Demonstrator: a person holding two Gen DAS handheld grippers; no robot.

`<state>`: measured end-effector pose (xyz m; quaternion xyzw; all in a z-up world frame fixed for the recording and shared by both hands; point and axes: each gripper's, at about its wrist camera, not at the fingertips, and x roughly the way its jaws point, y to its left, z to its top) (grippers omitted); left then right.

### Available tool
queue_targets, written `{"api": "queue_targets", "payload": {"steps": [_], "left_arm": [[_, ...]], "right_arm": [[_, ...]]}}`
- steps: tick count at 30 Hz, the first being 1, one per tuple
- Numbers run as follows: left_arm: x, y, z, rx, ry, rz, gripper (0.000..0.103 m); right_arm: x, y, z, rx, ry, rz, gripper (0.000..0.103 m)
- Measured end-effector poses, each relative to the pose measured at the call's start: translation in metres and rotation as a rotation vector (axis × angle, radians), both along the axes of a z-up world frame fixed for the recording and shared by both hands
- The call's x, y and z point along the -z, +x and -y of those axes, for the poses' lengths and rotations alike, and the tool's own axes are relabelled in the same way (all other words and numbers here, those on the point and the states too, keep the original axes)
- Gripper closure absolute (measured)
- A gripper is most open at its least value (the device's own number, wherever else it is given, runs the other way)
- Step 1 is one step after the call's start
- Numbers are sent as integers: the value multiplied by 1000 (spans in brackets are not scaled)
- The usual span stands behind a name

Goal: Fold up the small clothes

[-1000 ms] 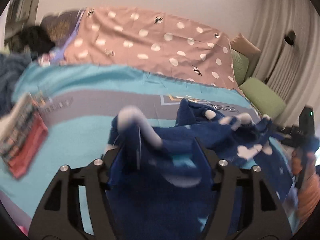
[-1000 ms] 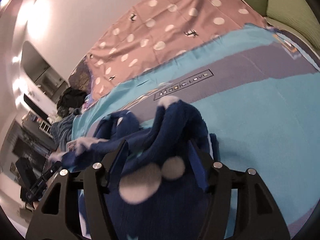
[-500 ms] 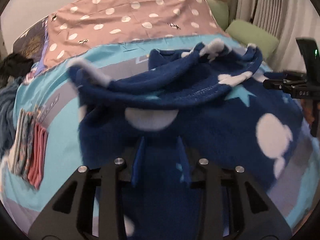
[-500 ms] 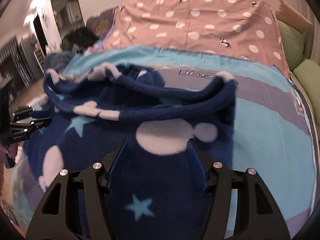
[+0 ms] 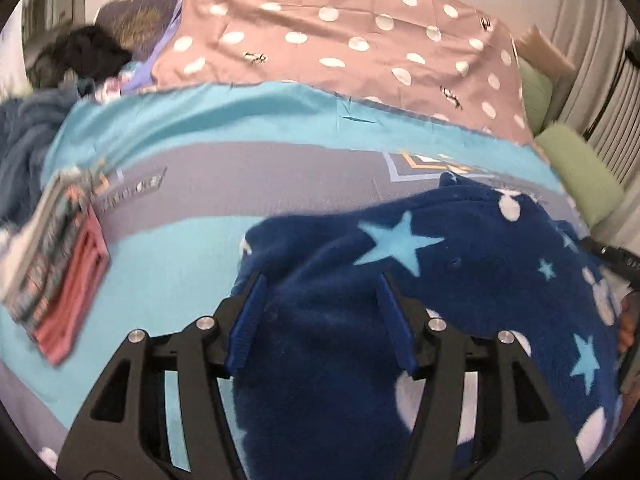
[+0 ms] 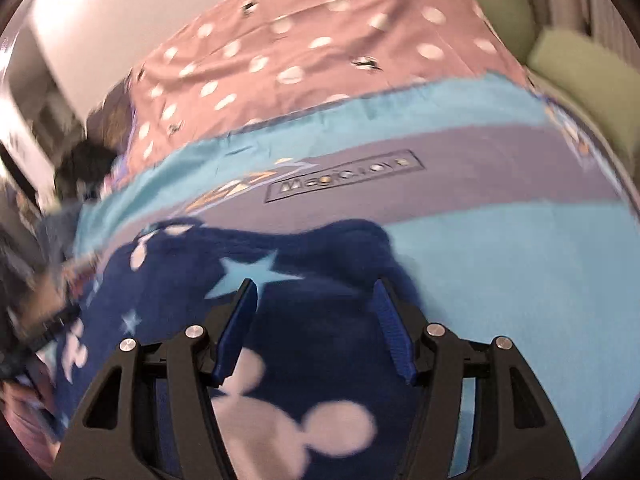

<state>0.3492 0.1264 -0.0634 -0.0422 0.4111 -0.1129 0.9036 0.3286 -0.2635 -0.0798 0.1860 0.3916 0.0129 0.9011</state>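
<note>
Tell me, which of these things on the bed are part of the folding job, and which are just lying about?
Part of the job:
- blue fleece garment with stars
- left tongs and right tongs, both over the garment, fabric between the fingers
- folded clothes stack at the left, probably done earlier

Just lying about:
- turquoise bedspread
- pink dotted sheet
- green cushions
- dark clothes heap

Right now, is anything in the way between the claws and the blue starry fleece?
No, nothing visible. The blue starry fleece already lies between the fingers of both the left claw and the right claw, spread on the turquoise bedsheet.
</note>
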Motion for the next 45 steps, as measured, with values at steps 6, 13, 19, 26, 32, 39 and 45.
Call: {"api": "queue_targets", "payload": {"steps": [6,13,19,26,32,39,45], "left_arm": [[-14,1,-16,-90,-23,46,16],[26,32,-6,-97,116,-111,19],[-18,-33,-22,-97,116,46,18],[-42,-131,-17,5,150,141,14],[-32,-216,-29,-36,83,129,11],[18,-260,-61,16,-405,-124,11],[49,-225,-66,-119,-526,-122,11]], "right_arm": [[-9,-11,38,101,67,5,34],[25,9,36,82,-17,-161,33],[-10,-67,52,122,50,-19,33],[-10,-180,72,27,158,25,33],[15,-262,72,37,302,-9,32],[38,-282,44,-44,488,-30,25],[37,-254,28,-31,505,-2,11]]}}
